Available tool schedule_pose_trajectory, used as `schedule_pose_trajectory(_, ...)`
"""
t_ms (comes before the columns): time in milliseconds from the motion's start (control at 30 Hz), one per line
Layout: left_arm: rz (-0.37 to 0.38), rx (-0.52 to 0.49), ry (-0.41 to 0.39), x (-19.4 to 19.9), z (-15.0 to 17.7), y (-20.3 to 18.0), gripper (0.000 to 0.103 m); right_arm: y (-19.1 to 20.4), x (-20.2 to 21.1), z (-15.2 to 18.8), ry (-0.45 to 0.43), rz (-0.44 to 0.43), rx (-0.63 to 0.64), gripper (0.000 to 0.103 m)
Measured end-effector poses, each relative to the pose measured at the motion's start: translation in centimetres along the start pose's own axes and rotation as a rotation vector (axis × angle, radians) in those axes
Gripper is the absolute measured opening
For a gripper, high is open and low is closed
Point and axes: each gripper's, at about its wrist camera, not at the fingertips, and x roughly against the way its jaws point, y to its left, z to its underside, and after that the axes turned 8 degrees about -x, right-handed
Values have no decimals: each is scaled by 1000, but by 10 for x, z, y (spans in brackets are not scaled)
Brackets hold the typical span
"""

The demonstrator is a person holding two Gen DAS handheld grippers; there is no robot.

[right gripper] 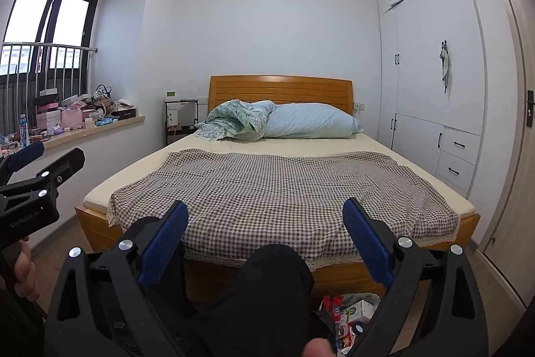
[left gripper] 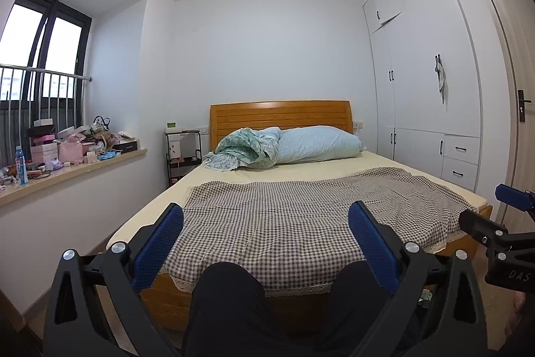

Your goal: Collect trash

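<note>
My left gripper [left gripper: 265, 213] is open and empty, held above my knees and facing the bed [left gripper: 284, 199]. My right gripper [right gripper: 265, 213] is open and empty too, beside it; it also shows at the right edge of the left wrist view [left gripper: 501, 206]. The left gripper shows at the left edge of the right wrist view [right gripper: 40, 159]. A pile of trash [right gripper: 351, 313], with red wrappers and a small white carton, lies on the floor below the foot of the bed, between my right knee and the right finger. In the left wrist view only a scrap of it shows [left gripper: 425, 295].
The bed has a checked cloth [right gripper: 267, 186], a pale blue pillow [right gripper: 311, 121] and a green quilt [right gripper: 234, 119]. A cluttered windowsill [left gripper: 67, 153] runs along the left wall. A black bedside rack [left gripper: 182, 153] stands by the headboard. White wardrobes [left gripper: 428, 89] and a door [right gripper: 521, 109] line the right.
</note>
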Motion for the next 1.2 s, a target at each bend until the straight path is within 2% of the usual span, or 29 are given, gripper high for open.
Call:
schedule_pose_trajectory(133, -2, 7, 0, 0, 0, 2, 96, 4, 0, 4, 0, -24, 26, 90)
schedule_pose_trajectory(1200, 1, -2, -13, 2, 1, 2, 96, 2, 3, 1, -17, 14, 9, 90)
